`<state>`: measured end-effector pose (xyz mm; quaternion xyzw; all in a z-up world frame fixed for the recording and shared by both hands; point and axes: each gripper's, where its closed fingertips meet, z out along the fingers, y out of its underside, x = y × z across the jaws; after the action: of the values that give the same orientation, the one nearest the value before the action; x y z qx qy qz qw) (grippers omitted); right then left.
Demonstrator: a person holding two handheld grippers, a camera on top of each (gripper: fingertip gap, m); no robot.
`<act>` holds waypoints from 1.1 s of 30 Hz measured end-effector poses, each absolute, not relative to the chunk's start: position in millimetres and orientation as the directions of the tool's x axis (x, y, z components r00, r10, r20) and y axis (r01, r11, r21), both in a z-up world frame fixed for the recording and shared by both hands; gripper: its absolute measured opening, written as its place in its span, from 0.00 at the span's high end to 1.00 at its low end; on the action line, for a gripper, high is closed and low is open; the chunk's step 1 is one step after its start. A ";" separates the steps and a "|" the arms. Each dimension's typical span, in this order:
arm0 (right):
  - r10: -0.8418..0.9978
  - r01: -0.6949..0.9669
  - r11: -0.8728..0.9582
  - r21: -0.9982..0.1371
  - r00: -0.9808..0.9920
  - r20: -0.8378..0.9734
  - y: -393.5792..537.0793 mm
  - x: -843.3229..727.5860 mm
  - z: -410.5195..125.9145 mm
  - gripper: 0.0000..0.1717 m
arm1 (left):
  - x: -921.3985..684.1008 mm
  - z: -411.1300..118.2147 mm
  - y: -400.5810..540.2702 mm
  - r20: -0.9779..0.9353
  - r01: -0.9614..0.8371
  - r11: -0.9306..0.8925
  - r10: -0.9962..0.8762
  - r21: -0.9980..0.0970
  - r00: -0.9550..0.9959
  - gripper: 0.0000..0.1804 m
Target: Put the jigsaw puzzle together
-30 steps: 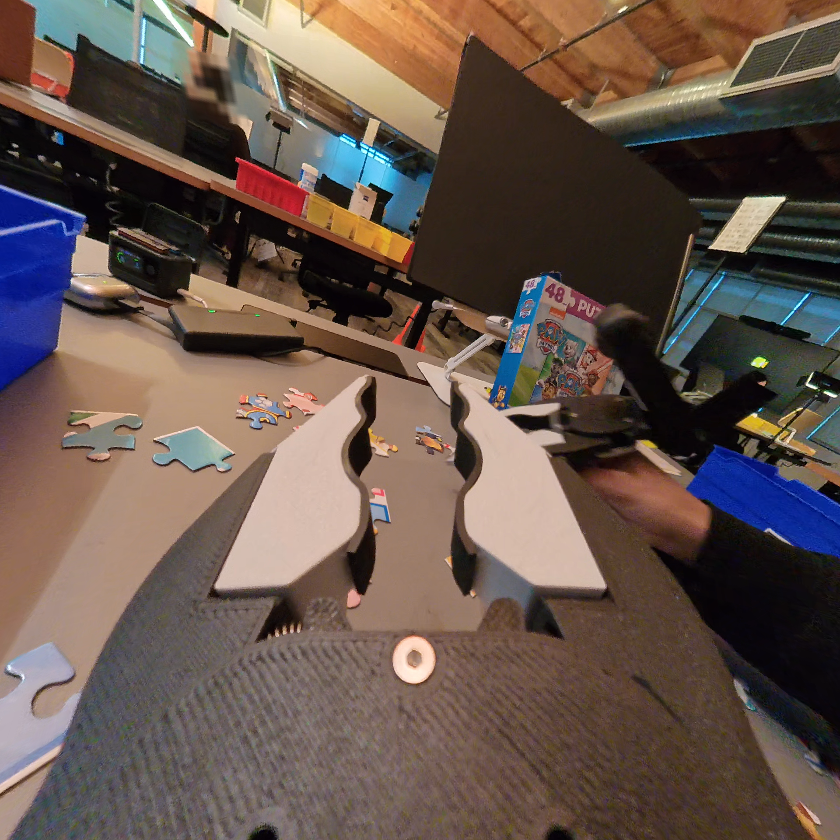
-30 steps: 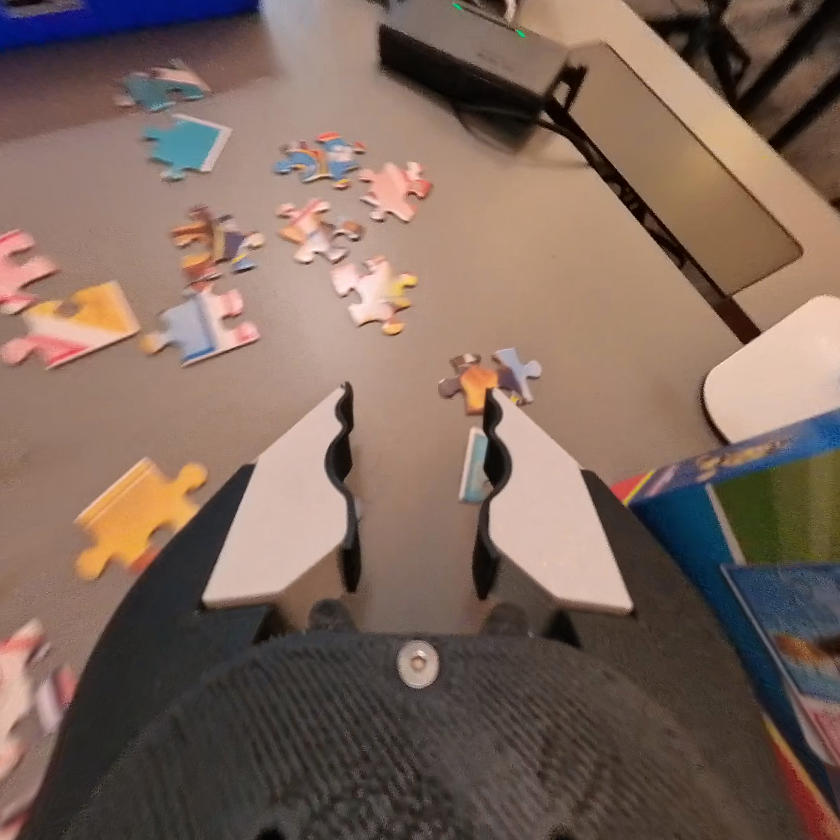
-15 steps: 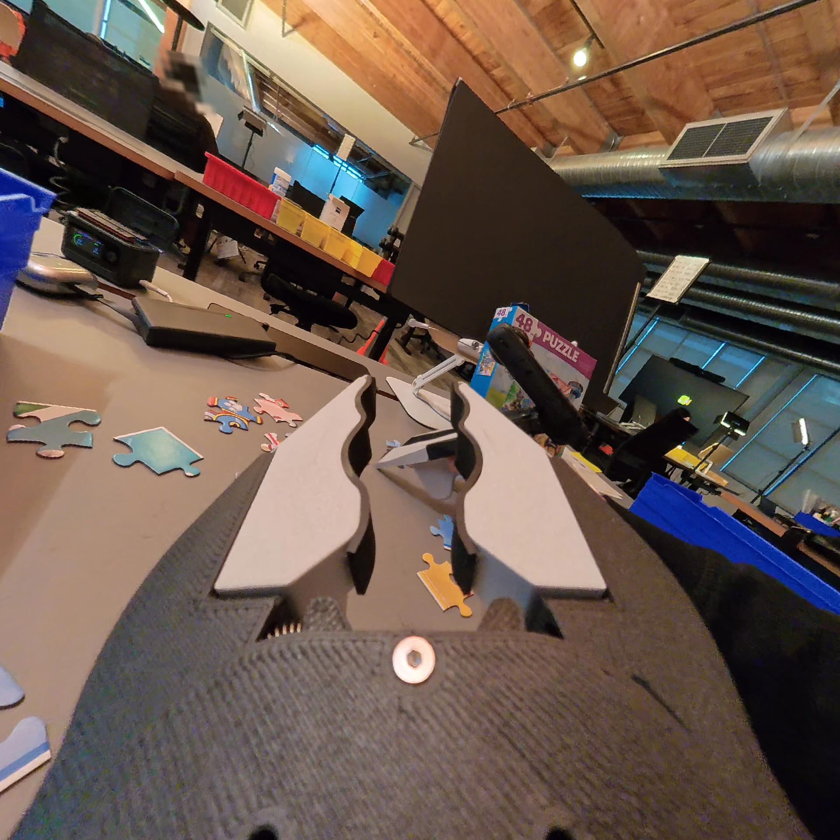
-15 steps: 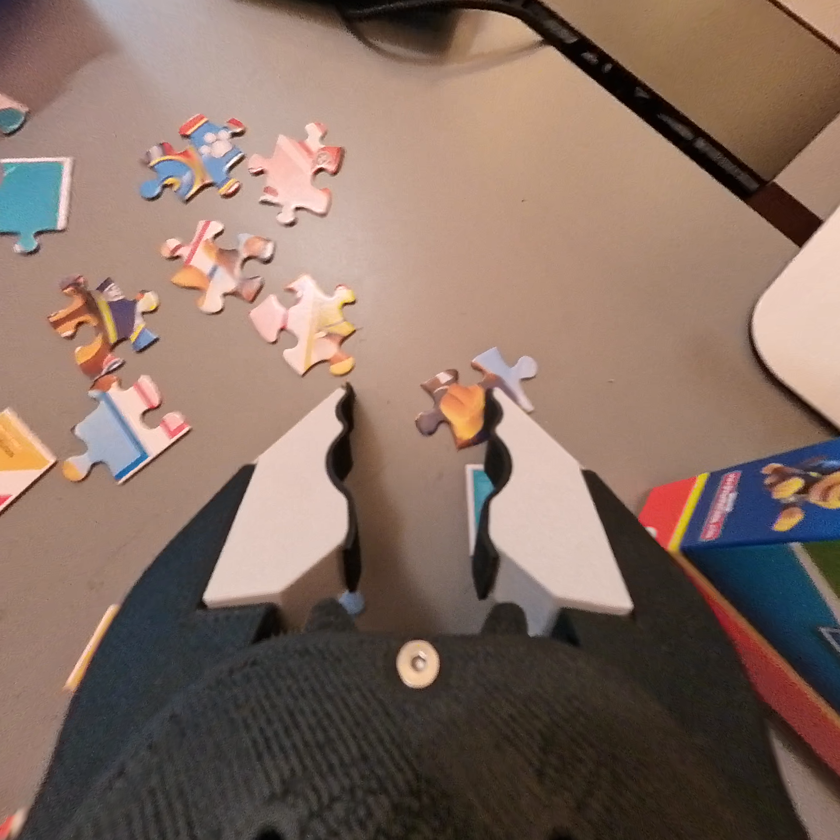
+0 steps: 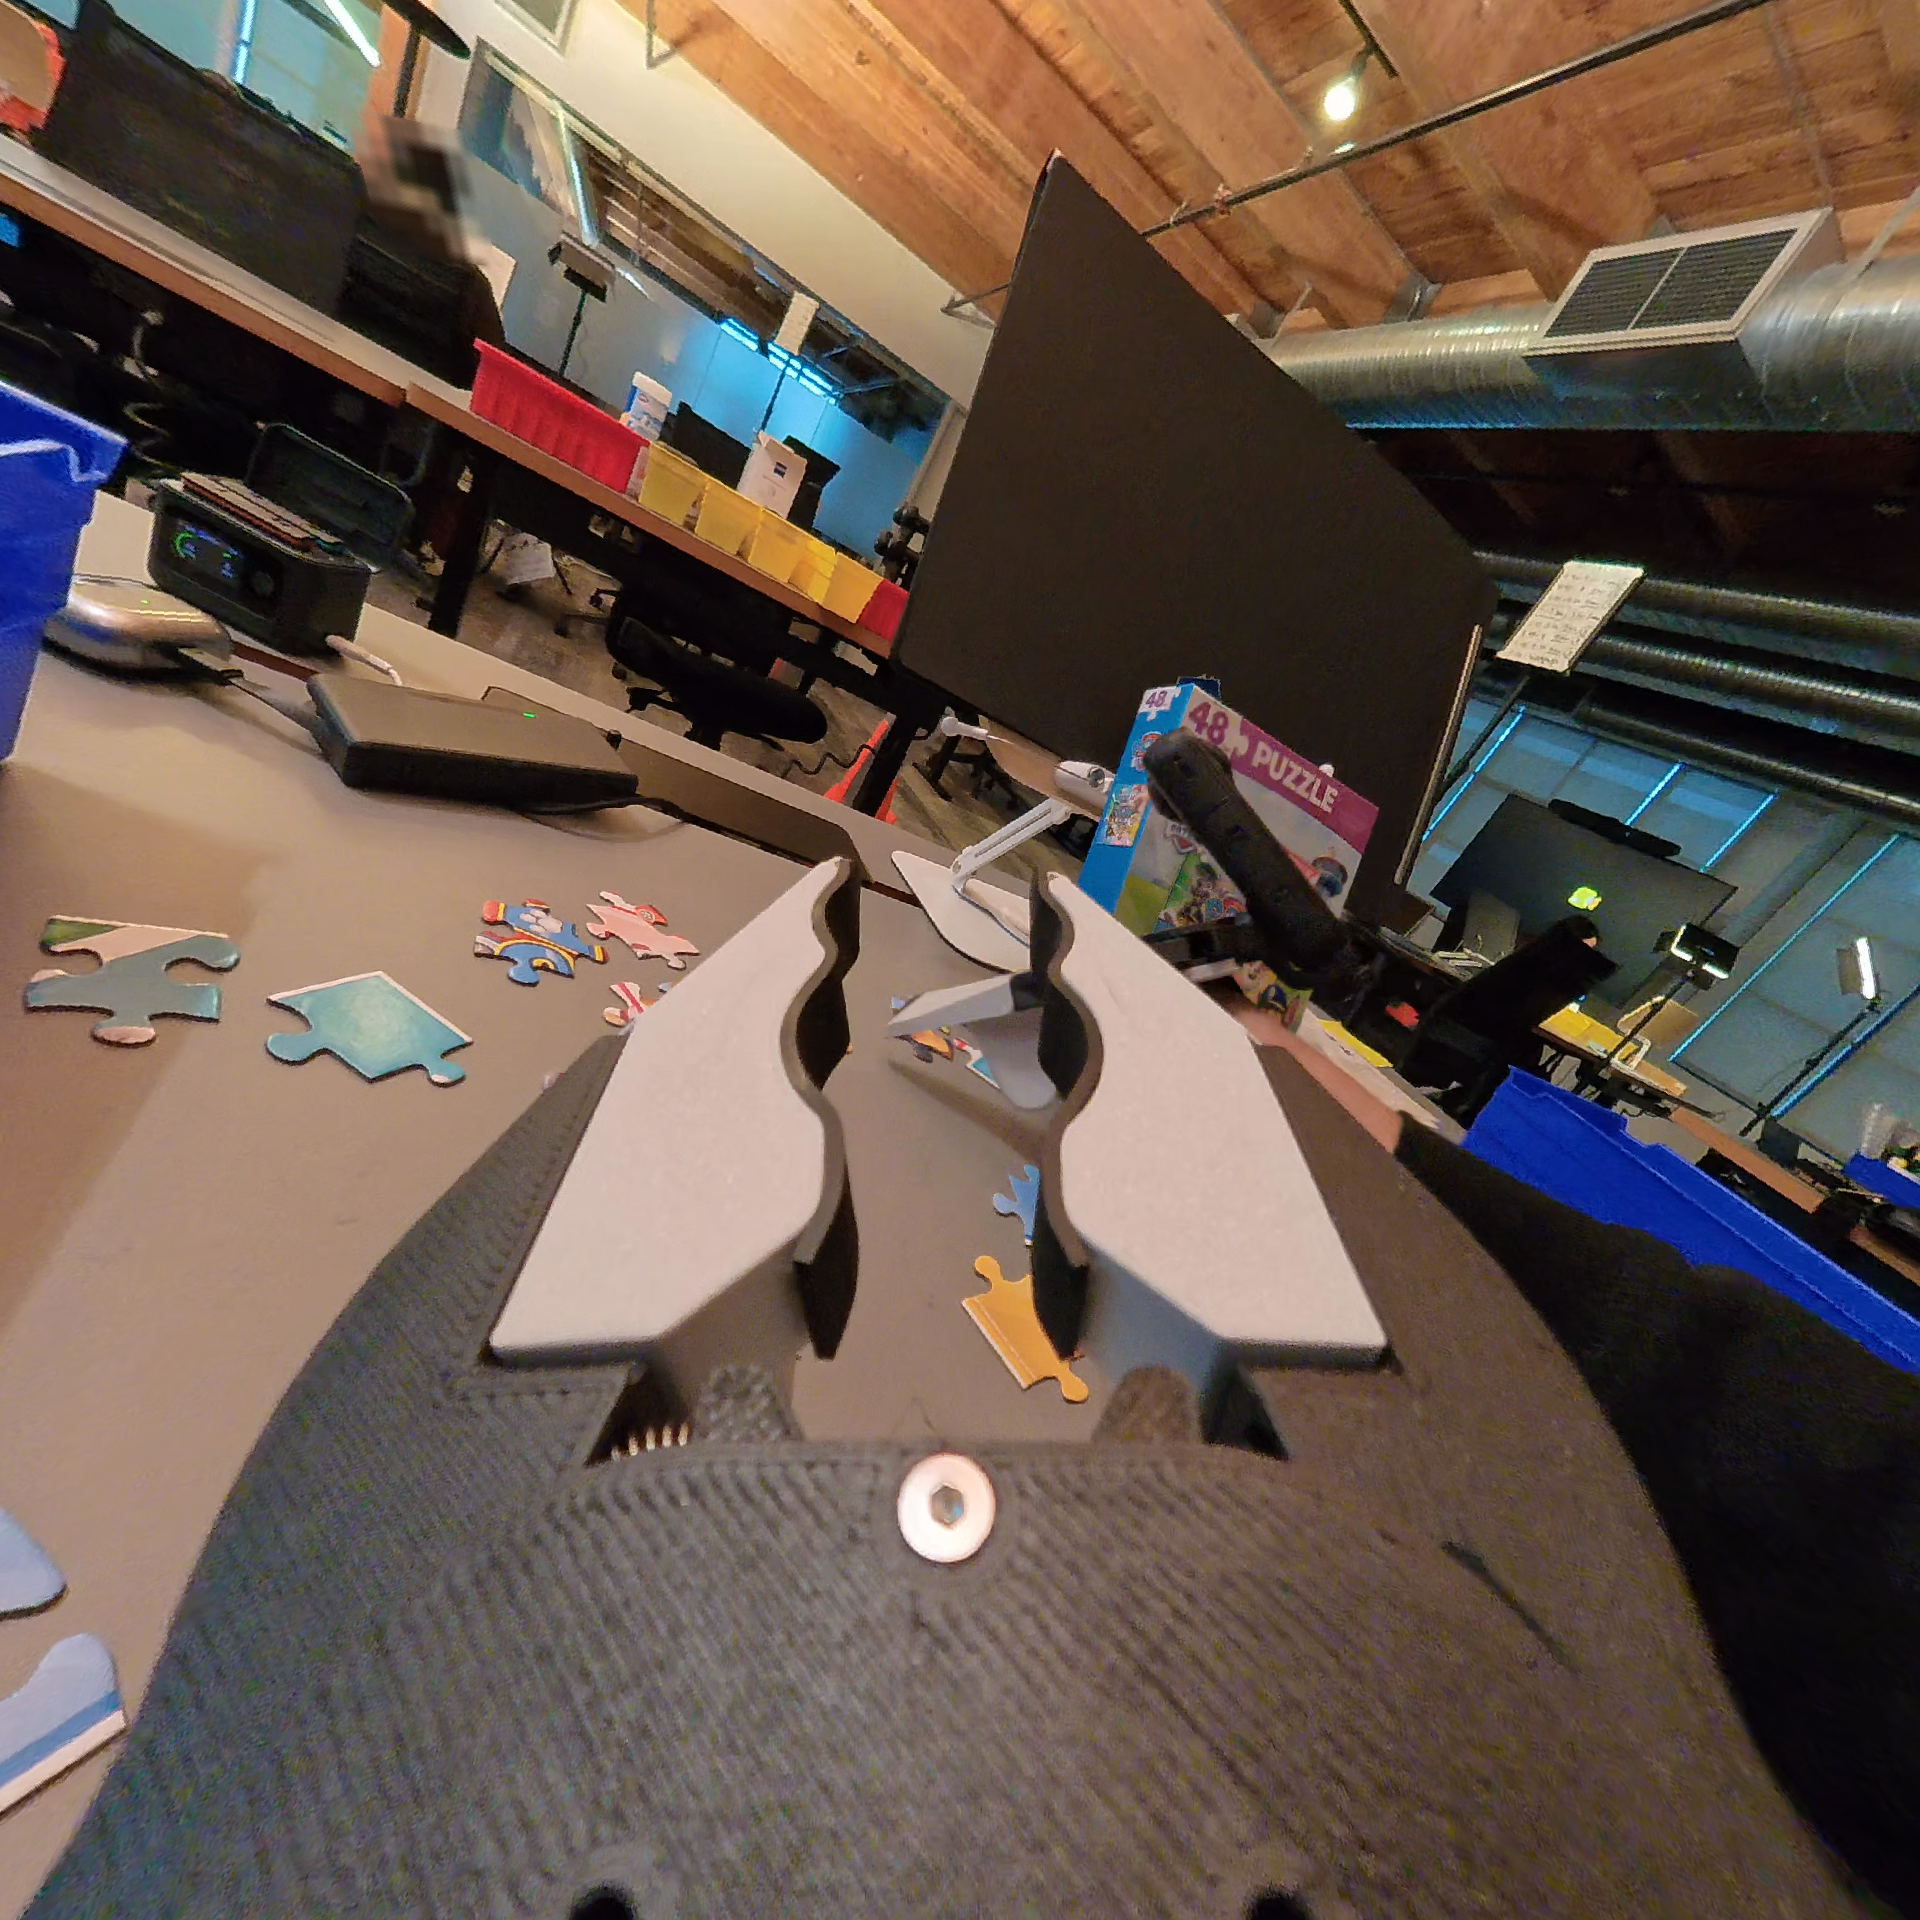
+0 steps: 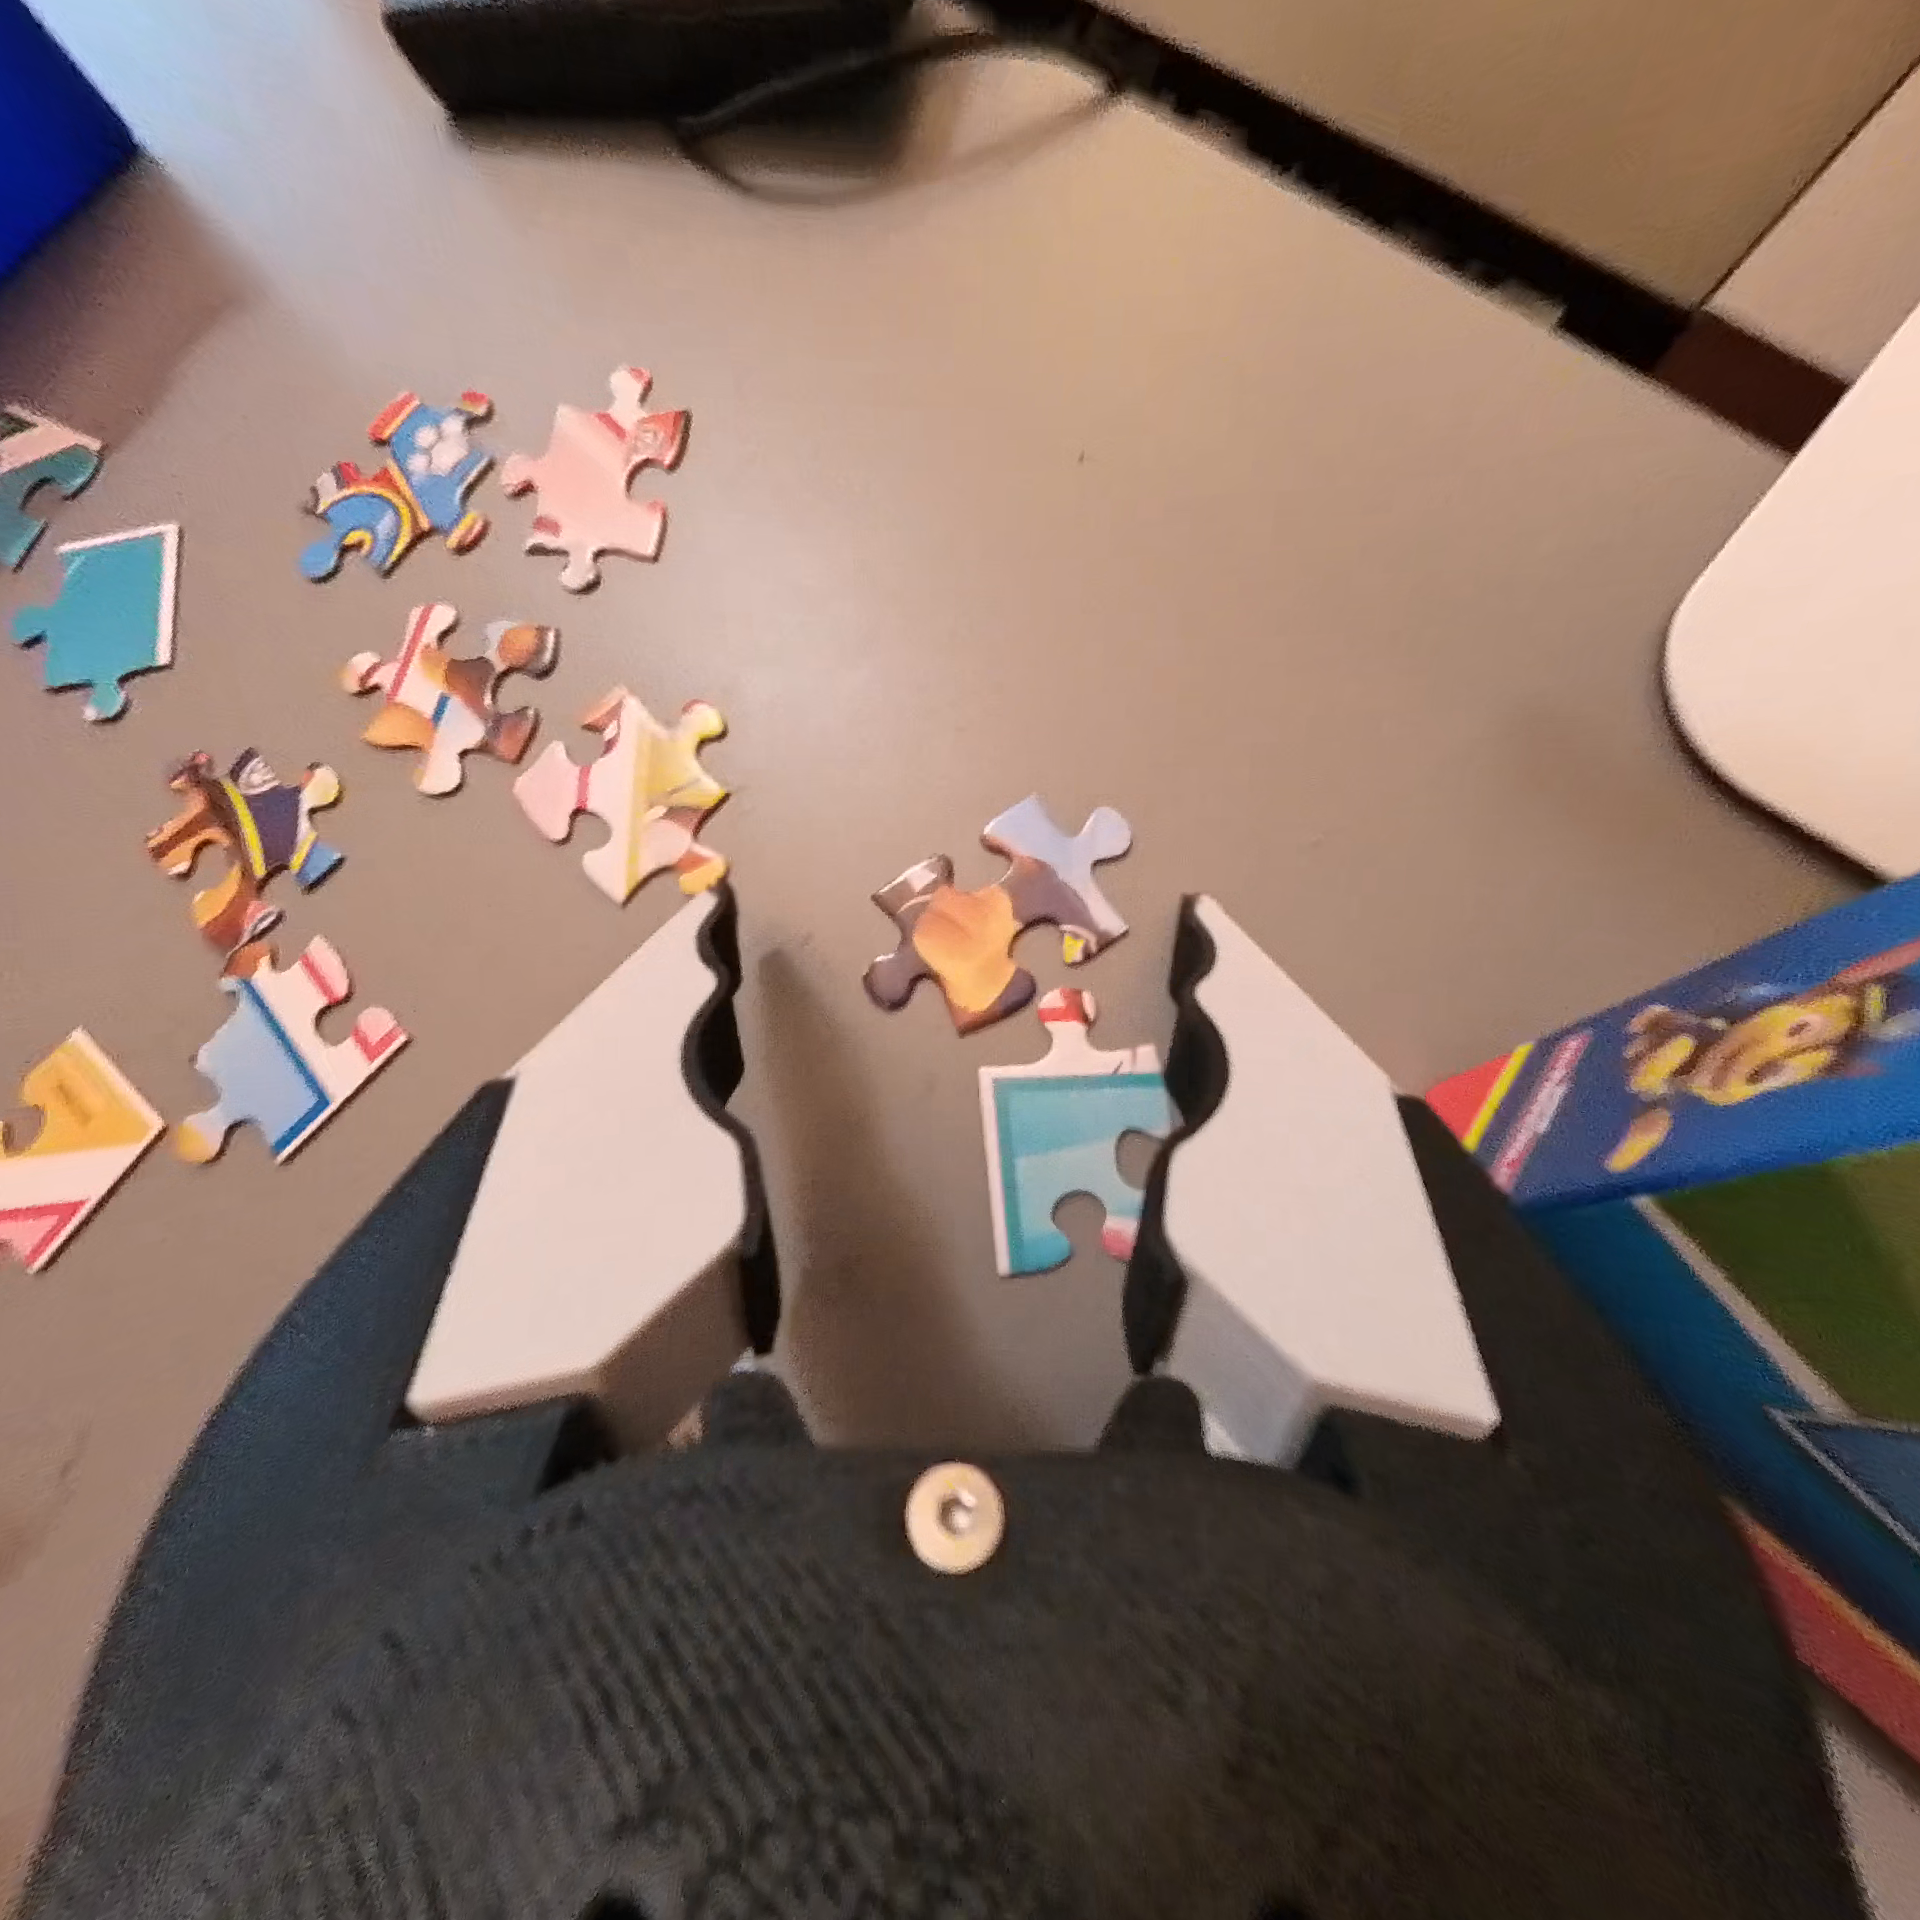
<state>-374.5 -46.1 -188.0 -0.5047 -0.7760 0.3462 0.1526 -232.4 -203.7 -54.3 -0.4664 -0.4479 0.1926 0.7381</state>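
Observation:
My right gripper (image 6: 954, 914) is open wide and empty, low over the grey table (image 6: 1039, 520). A brown and orange puzzle piece (image 6: 977, 935) lies flat on the table between its fingertips, and neither pad touches it. A teal edge piece (image 6: 1070, 1153) lies partly under its right finger (image 6: 1299, 1143). The blue puzzle box (image 6: 1714, 1091) stands just to the right. My left gripper (image 5: 943, 894) is open and empty above the table, with the right gripper's finger (image 5: 966, 1008) beyond it. The box also stands in the left wrist view (image 5: 1143, 852).
Several loose pieces (image 6: 613, 790) lie left of the right gripper; a yellow piece (image 5: 1023, 1325) lies under the left one. A black power brick (image 5: 468, 743) and its cable sit at the back. A white stand base (image 6: 1818, 675) is at right, blue bins (image 5: 42, 540) at the sides.
My right gripper's jaws have opened much wider around the brown and orange piece lying on the table. My left gripper has stayed open and has barely moved over the last half second.

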 end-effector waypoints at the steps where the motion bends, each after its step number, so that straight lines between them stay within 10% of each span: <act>1: 0.893 0.671 0.263 -0.693 -0.441 -0.087 -45.3 -376.3 -189.5 0.54 | -232.3 -54.0 -204.1 0.479 0.131 0.489 0.704 -0.862 0.524 0.83; 7: 0.764 0.614 0.407 -0.676 -0.634 -0.116 -79.9 -340.1 -190.2 0.92 | -231.7 -52.0 -206.4 0.498 0.132 0.514 0.685 -0.848 0.531 0.83; 12: 0.646 0.641 0.447 -0.624 -0.714 -0.270 -97.8 -288.7 -190.4 1.00 | -231.6 -51.1 -207.6 0.505 0.132 0.523 0.678 -0.842 0.534 0.83; 24: 0.658 0.464 0.577 -0.672 -0.752 0.045 -113.1 -271.2 -182.8 0.64 | -232.2 -52.6 -207.8 0.498 0.130 0.514 0.689 -0.848 0.526 0.84; 33: 0.726 0.461 0.657 -0.597 -0.599 0.337 -50.6 -295.2 -179.7 0.69 | -231.8 -51.8 -206.9 0.500 0.132 0.516 0.683 -0.846 0.532 0.84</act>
<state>-295.2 -50.6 -179.7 -0.3434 -0.8639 0.2312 0.2869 -231.8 -206.9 -51.8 -0.4558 -0.4473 0.1845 0.7470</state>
